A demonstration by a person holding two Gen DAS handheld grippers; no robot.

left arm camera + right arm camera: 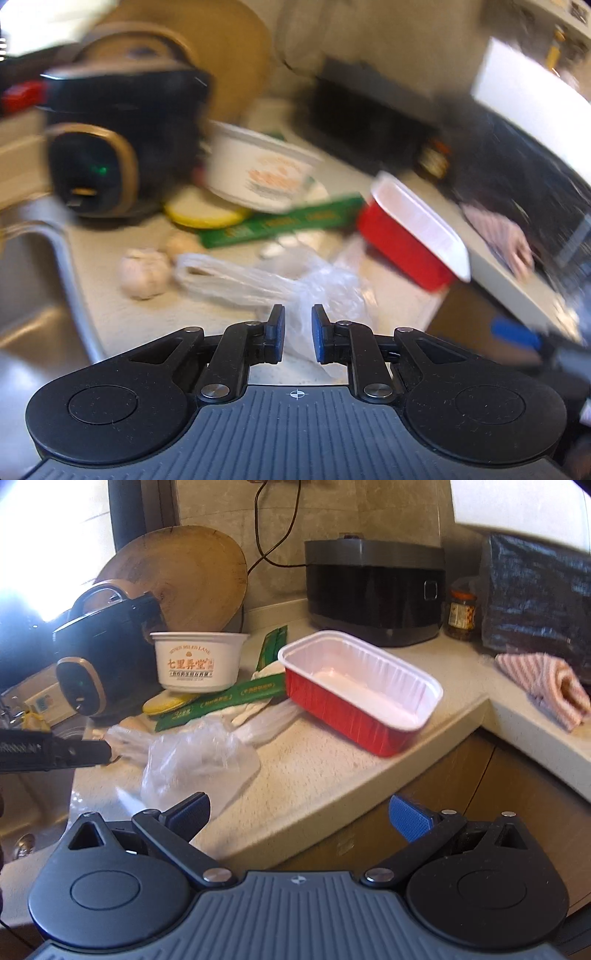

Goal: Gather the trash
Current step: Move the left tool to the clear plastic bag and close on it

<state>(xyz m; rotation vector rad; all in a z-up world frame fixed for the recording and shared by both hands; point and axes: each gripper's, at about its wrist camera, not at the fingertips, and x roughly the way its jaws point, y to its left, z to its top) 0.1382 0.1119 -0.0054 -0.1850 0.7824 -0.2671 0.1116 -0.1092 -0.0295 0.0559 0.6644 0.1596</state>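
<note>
On the counter's edge, left gripper [297, 334] barely parted around plastic bag [295, 291], right gripper [299, 818] spread wide; flimsy film could slip free.

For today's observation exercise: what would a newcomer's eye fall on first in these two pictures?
Probably the red tray with its white lining, near the counter's front edge. Left of it lies a crumpled clear plastic bag, just ahead of the left gripper. Behind the bag a white printed bowl rests on green packets.
</note>
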